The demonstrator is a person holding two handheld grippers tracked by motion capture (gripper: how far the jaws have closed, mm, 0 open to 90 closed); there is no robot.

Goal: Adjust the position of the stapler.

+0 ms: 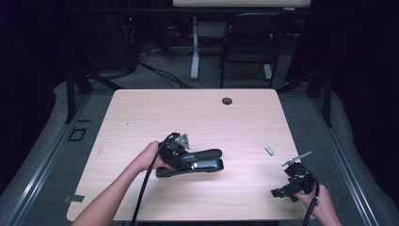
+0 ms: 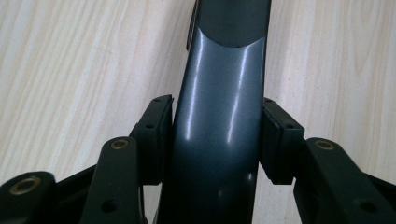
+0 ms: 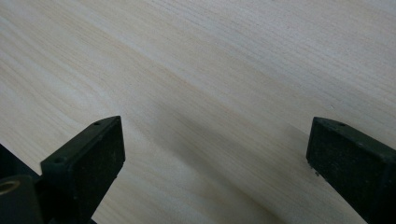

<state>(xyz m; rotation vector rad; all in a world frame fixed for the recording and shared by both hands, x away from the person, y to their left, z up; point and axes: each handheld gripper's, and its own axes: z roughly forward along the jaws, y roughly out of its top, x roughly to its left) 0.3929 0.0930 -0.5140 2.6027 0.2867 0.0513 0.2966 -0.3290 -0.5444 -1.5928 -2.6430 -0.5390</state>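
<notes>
The left tongs clench the arched handle of a dark grey stapler, glossy, rigid plastic that looks slippery; gripping mid-handle seems wise. It lies near the middle of the pale wood-grain bench. The right tongs hang released by the bench's right front corner.

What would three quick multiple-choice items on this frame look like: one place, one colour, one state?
1. Where does the small grey piece lie?
A. on the table, between stapler and right gripper
B. on the floor
C. in the left gripper

2. What colour is the stapler?
A. red
B. dark grey-black
C. white

3. How do the right gripper's jaws stand?
A. shut on the stapler
B. shut on nothing
C. open, holding nothing

A: it rests on bare wood. B: the glossy dark body sits in the left gripper. C: wide gap over bare table.
</notes>
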